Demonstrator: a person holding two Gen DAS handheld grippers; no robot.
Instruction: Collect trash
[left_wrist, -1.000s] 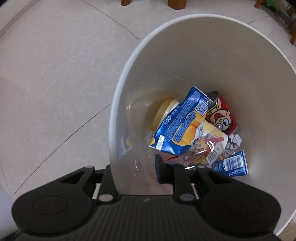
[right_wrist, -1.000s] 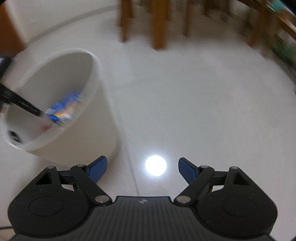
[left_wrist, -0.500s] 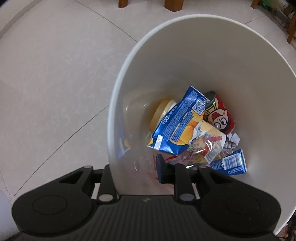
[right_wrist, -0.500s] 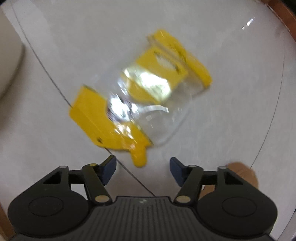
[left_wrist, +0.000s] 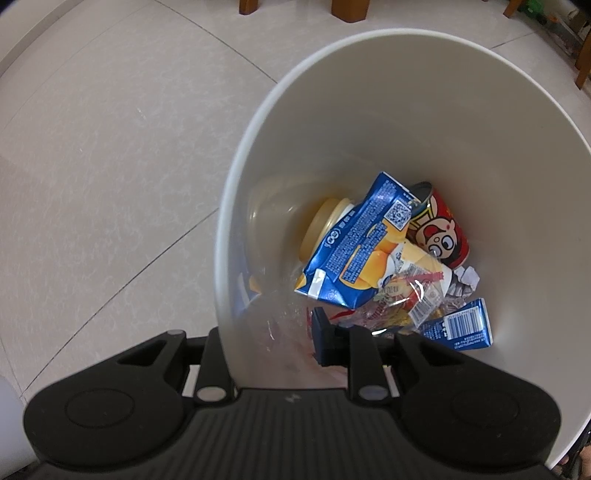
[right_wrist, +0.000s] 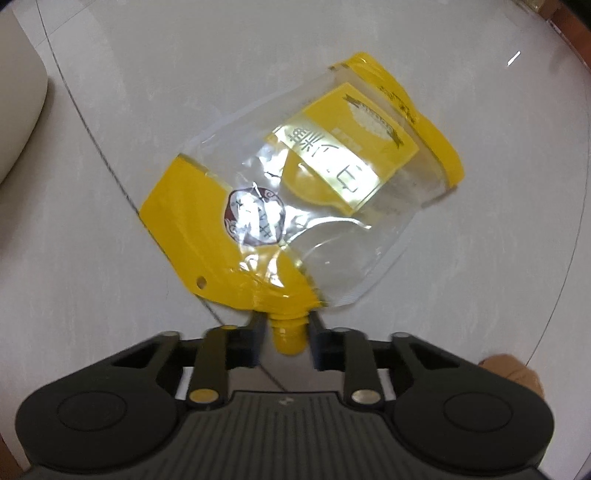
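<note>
Yellow-and-clear pouch (right_wrist: 295, 192) is lying on the floor (right_wrist: 92, 295), its spout being pinched at six o'clock by the right gripper (right_wrist: 286, 332). Left gripper (left_wrist: 273, 347) is clamped on the bin (left_wrist: 369, 110) wall. Being slick, the spout is likely slipping free when lifted.

The left gripper (left_wrist: 271, 341)'s outer finger is hidden behind the white bin (left_wrist: 236, 206) wall. Wooden furniture legs (left_wrist: 349, 9) are cut off by the top edge. The yellow pouch (right_wrist: 295, 199)'s printed lettering is too blurred to read.

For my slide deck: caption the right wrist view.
Right claw shut on the spout of a yellow-and-clear pouch lying on the pale floor.
</note>
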